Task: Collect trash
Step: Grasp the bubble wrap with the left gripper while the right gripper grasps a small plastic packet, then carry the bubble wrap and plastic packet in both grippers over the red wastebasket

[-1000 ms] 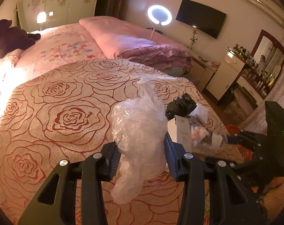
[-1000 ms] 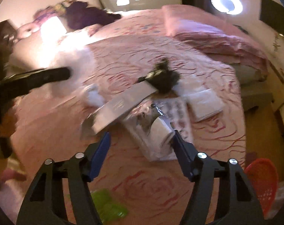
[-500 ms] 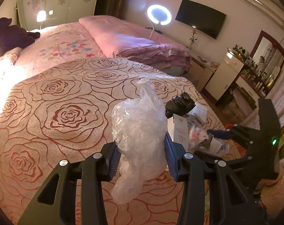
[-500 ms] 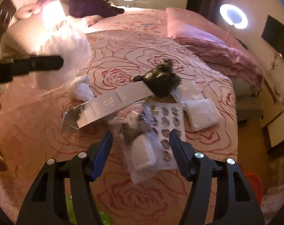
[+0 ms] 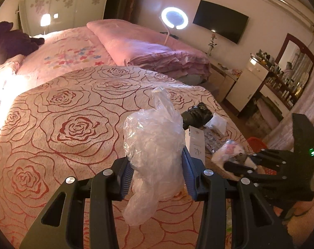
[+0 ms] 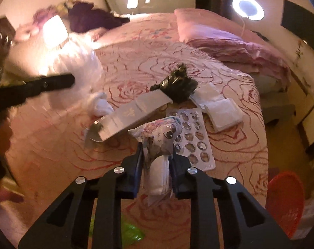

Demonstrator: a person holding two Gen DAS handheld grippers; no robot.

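Where bag (image 5: 155, 145) blocks view, bedspread (image 5: 74, 124).

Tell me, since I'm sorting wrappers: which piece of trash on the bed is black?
The crumpled black bag beyond the long grey box; the other litter is white, clear or printed.

My left claw (image 5: 157, 176) grips a crumpled clear plastic bag (image 5: 155, 145) above the bed (image 5: 63, 124) with its rose-patterned cover. To the right my right claw (image 5: 240, 164) is closing on a small printed packet (image 5: 229, 150). Beyond it lie a white box (image 5: 195, 143), a black bag (image 5: 197, 115) and a red basket (image 5: 257, 142) on the floor.
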